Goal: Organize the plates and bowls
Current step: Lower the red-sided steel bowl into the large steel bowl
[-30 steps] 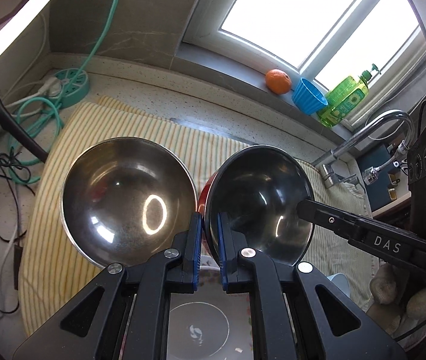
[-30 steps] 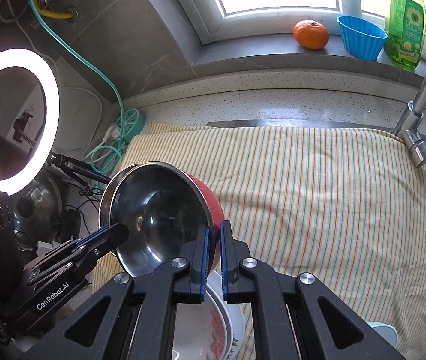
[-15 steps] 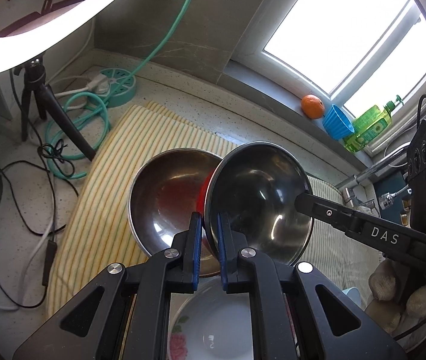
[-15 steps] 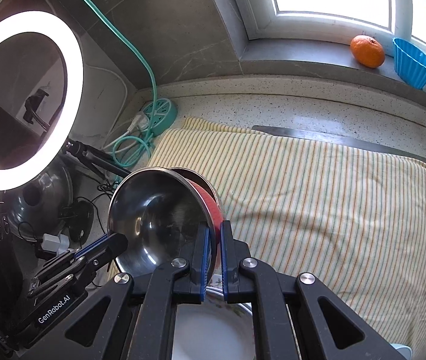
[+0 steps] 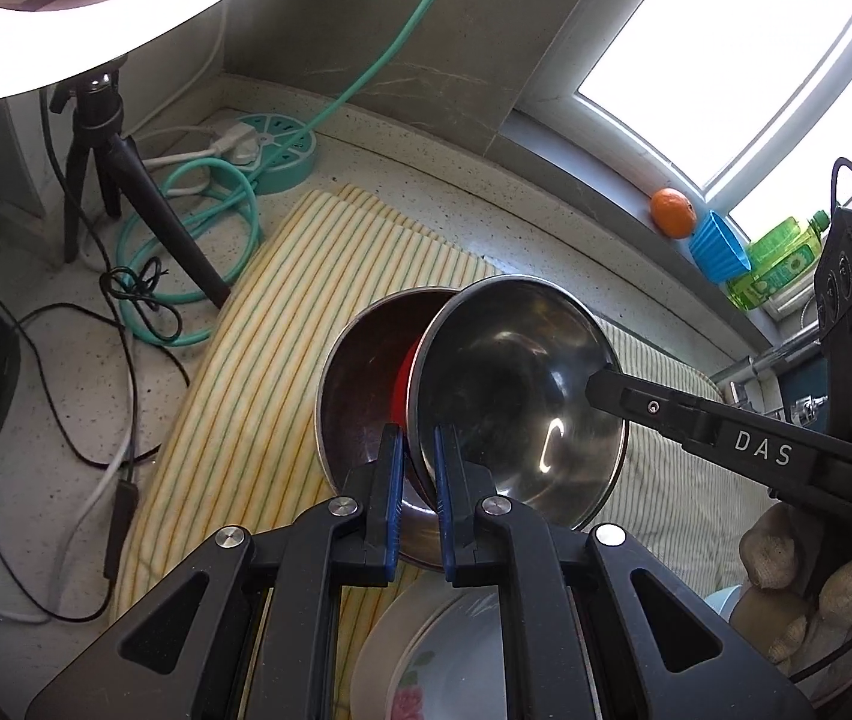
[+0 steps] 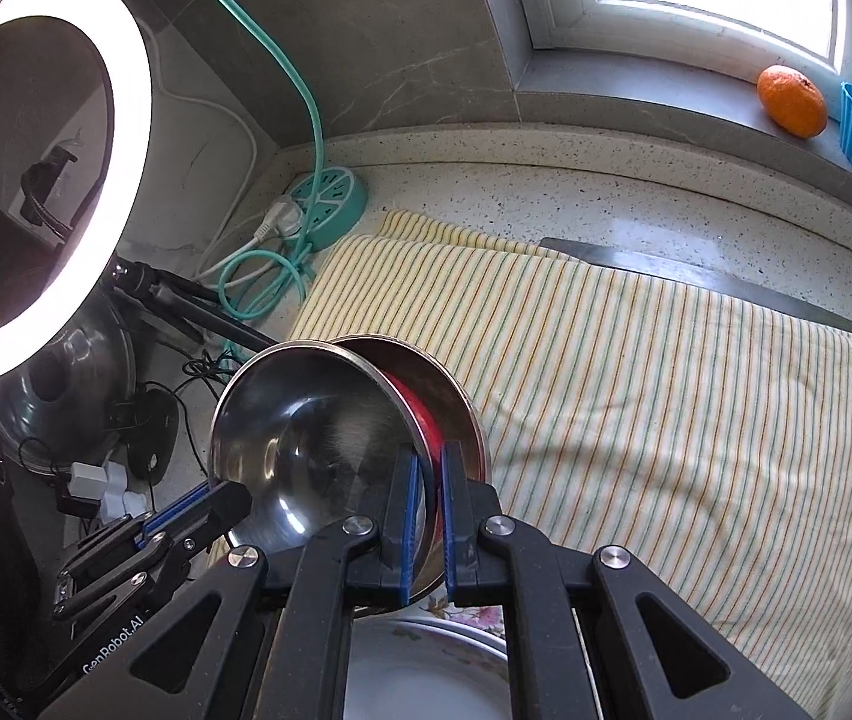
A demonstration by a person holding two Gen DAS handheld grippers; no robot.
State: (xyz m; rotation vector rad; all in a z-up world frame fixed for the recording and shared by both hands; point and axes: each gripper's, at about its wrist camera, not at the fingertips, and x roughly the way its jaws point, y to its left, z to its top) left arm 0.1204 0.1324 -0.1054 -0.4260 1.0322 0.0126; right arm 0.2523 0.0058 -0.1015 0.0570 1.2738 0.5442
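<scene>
The left tool (image 5: 413,504) is closed on the near rim of a steel bowl with a red outside (image 5: 516,408). The right tool (image 6: 426,516) is closed on the same bowl's rim at another point. The bowl is thus carried between both tools, tilted, with its open side turned towards the cameras.

Directly behind and partly under it, a second steel bowl (image 5: 354,396) is seen on the striped cloth (image 5: 258,396), towards the cloth's left end on the desk (image 5: 66,390). The held bowl's red wall overlaps this bowl's mouth, but whether the two touch cannot be told. A flowered plate (image 5: 450,660) lies just below the tools, at the near edge of the cloth.

The step in hand is judged to be nesting the held bowl into the resting one. To do it well, the held bowl is best levelled first, so that its base and not its rim meets the lower bowl. Both tools are best lowered together, so that the bowl is not twisted in the grips. The pads are best released only once the bowl is seated, and the lower bowl should not be pushed across the cloth towards the plate.
</scene>
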